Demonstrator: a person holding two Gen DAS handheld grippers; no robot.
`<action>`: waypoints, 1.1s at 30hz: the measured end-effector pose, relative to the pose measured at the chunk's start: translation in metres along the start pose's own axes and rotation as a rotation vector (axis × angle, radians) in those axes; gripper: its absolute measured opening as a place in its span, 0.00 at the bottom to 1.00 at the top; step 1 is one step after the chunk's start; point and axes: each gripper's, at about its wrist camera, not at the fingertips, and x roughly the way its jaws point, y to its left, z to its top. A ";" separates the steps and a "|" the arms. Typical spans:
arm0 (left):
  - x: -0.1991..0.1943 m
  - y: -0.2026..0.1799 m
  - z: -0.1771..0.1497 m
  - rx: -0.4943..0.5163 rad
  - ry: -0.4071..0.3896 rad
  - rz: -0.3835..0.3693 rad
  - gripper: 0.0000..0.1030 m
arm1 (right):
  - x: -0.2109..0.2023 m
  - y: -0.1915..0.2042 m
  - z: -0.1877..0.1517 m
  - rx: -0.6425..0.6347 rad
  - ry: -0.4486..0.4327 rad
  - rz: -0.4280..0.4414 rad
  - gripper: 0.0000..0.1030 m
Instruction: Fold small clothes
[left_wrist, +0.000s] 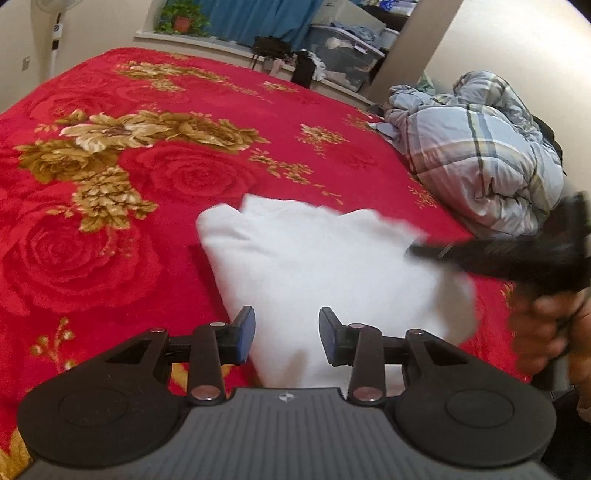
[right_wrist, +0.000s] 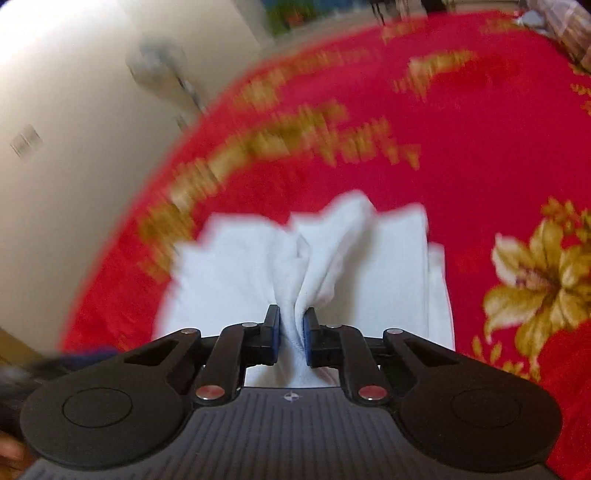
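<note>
A white garment (left_wrist: 317, 269) lies partly folded on a bed covered by a red blanket (left_wrist: 184, 177) patterned with large gold and cream flowers. In the left wrist view, the left gripper (left_wrist: 287, 334) hovers at the near edge of the white cloth with its two blue-padded jaws spread wide apart and nothing between them; the cloth shows in the gap but neither pad presses on it. At the right edge of that view the right gripper (left_wrist: 417, 251) appears as a dark, blurred shape reaching in over the far right side of the garment, with a hand (left_wrist: 546, 332) around its handle. In the right wrist view, the right gripper (right_wrist: 291, 332) has its jaws drawn narrow and pinched on a bunched fold of the white garment (right_wrist: 236, 273), which rises in creases from the pads while the rest of the cloth spreads flat on the red blanket (right_wrist: 480, 155) beyond. That view is smeared by motion. On the bed's far right side sits a crumpled pale blue plaid quilt (left_wrist: 480, 155). Past the bed's far edge are a storage bin (left_wrist: 343, 55), a blue curtain (left_wrist: 258, 18) and a potted plant (left_wrist: 183, 18).
</note>
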 end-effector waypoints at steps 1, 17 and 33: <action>0.000 -0.002 0.000 0.005 -0.003 -0.007 0.44 | -0.020 -0.001 0.003 0.009 -0.065 0.034 0.12; 0.058 -0.041 -0.036 0.222 0.229 0.033 0.51 | -0.029 -0.073 -0.024 0.094 0.145 -0.111 0.55; 0.061 -0.027 -0.024 0.168 0.243 0.054 0.60 | -0.047 -0.047 0.013 -0.049 -0.051 -0.141 0.44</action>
